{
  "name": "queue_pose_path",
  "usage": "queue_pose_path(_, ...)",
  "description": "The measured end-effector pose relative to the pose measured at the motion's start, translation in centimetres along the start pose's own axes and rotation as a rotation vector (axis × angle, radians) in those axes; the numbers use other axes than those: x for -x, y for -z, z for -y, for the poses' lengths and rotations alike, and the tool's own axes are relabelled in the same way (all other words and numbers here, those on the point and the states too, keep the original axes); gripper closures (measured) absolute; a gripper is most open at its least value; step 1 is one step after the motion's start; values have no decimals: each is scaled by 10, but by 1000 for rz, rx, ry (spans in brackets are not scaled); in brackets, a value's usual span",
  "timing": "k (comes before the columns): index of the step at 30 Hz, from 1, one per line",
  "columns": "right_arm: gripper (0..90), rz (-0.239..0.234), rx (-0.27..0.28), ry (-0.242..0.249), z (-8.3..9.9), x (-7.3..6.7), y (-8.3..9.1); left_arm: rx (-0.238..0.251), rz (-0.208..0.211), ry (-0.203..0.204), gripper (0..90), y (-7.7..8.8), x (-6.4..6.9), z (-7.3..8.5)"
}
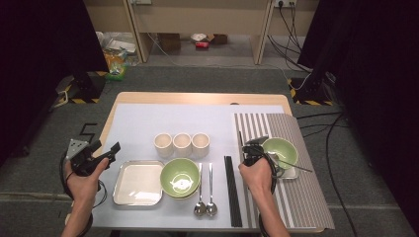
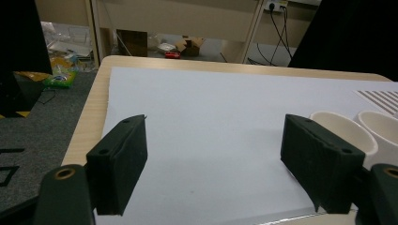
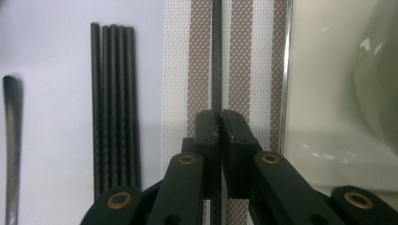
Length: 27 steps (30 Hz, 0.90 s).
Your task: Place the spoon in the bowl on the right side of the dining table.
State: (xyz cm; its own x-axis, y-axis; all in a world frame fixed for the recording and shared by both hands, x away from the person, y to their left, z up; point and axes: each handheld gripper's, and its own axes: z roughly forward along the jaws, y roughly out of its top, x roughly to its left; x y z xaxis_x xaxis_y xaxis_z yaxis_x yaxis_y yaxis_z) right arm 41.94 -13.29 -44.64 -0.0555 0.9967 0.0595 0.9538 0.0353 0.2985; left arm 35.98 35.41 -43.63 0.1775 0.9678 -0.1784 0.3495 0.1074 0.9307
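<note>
My right gripper [image 3: 219,123] is closed on one black chopstick [image 3: 216,56], held over the striped placemat [image 3: 244,56] beside the tray [image 3: 324,140]. My left gripper [image 2: 213,164] waits wide open. The thin stick could rotate or slip out if I tilt it.

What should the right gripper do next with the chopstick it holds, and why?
Probably lower the chopstick onto the striped mat beside the tray and let go. The right gripper is shut on it over the mat, apart from the four chopsticks on the white sheet. The left gripper is open.
</note>
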Motion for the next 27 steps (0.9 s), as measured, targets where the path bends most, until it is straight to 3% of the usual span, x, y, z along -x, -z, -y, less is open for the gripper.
queue_pose_path(9, 825, 5, -13, 21, -3, 0, 1, -1, 1, -2, 225, 0, 1, 0)
queue_pose_path(20, 825, -4, -87, 38, 18, -1, 11, 1, 2, -2, 225, 0, 1, 0)
queue_pose_path(27, 832, 10, -119, 46, 17, -2, 10, 1, 1, -2, 225, 0, 1, 0)
